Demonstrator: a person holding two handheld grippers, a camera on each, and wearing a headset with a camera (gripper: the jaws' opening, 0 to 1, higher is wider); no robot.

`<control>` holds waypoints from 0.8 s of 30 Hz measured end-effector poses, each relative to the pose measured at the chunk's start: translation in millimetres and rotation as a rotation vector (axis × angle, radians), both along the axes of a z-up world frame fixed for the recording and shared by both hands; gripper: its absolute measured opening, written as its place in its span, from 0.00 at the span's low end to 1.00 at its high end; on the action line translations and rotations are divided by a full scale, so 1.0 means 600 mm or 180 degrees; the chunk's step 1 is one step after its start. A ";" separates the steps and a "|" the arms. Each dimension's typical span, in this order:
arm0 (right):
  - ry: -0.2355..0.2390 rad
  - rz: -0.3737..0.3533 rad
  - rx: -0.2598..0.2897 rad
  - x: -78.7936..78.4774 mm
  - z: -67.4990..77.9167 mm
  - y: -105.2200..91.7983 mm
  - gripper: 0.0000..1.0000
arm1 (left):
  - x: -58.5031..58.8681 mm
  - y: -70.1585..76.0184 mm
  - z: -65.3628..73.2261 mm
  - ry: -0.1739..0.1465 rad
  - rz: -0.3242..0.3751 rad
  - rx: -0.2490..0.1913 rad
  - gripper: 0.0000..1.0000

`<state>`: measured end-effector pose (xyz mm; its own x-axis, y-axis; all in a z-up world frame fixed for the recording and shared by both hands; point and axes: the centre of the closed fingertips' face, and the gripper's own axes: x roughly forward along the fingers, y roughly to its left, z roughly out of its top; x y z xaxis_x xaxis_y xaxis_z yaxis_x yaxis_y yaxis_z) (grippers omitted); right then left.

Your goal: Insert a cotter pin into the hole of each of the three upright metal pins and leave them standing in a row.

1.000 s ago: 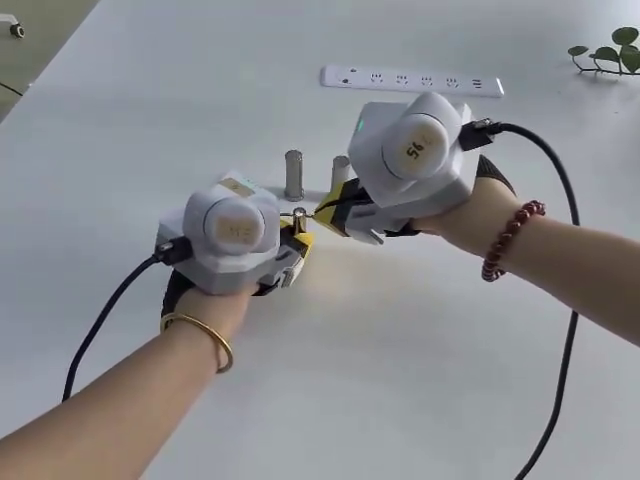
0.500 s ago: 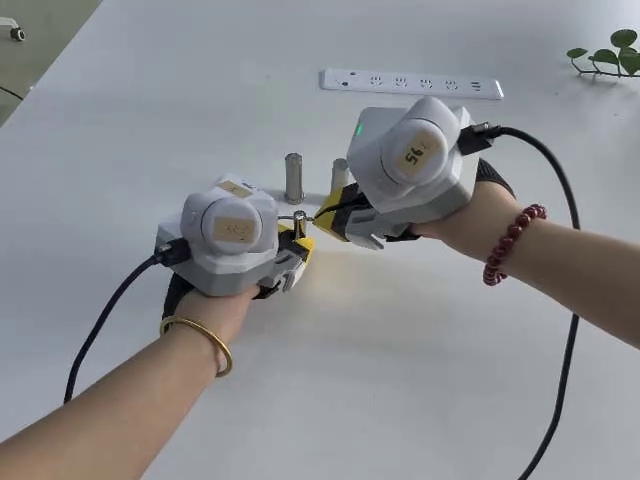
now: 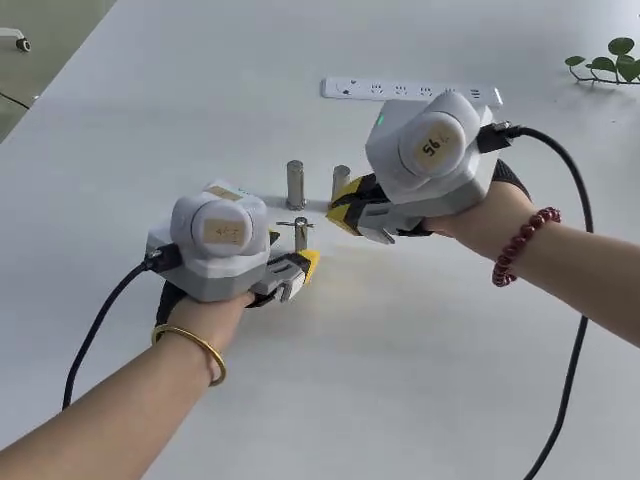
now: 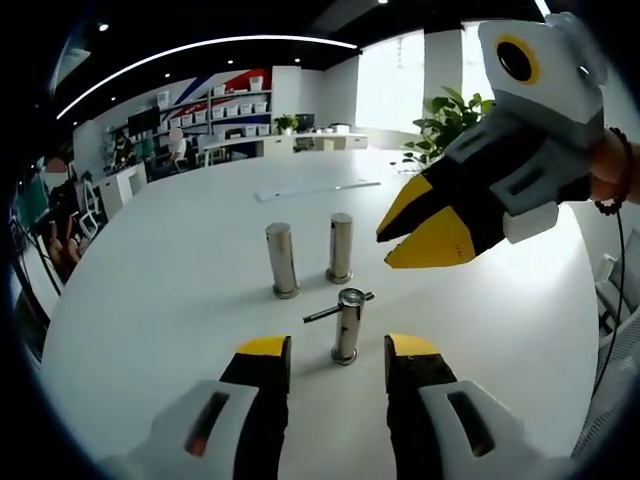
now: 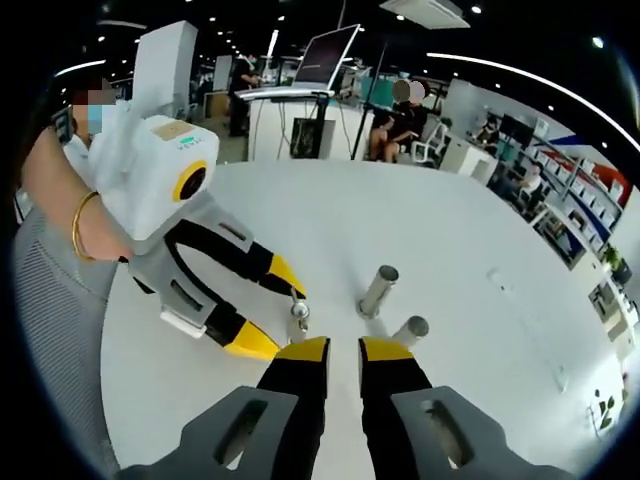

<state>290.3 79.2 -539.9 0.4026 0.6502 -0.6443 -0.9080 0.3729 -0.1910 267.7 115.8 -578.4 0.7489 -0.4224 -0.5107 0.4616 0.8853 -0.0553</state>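
Straddling cottered metal pin (image 4: pixel 347 325), left gripper (image 4: pixel 337 346) apart, right gripper (image 5: pixel 343 350) slightly apart, far pin (image 3: pixel 341 178) half-hidden

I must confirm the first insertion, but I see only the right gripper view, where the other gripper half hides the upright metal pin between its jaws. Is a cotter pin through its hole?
Observer: Yes. In the left gripper view a thin metal cotter pin passes through the head of the front upright steel pin and sticks out on both sides.
Operator: Does the left gripper touch that pin?
Observer: No. The left gripper is open, one jaw each side, with gaps.
Operator: And the two farther pins?
Observer: Both farther steel pins stand bare, without cotter pins.
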 end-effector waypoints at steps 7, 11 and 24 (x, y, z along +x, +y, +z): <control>0.0024 -0.0309 0.0115 0.029 0.002 -0.014 0.18 | -0.012 0.003 0.015 0.0014 -0.0006 -0.0122 0.48; -0.0032 -0.0468 0.0218 0.046 -0.002 -0.017 0.24 | -0.014 0.010 0.020 -0.0014 -0.0005 -0.0149 0.56; 0.0089 -0.0838 0.0796 0.086 -0.011 -0.012 0.21 | -0.023 0.016 0.040 -0.0136 -0.0115 -0.0130 0.72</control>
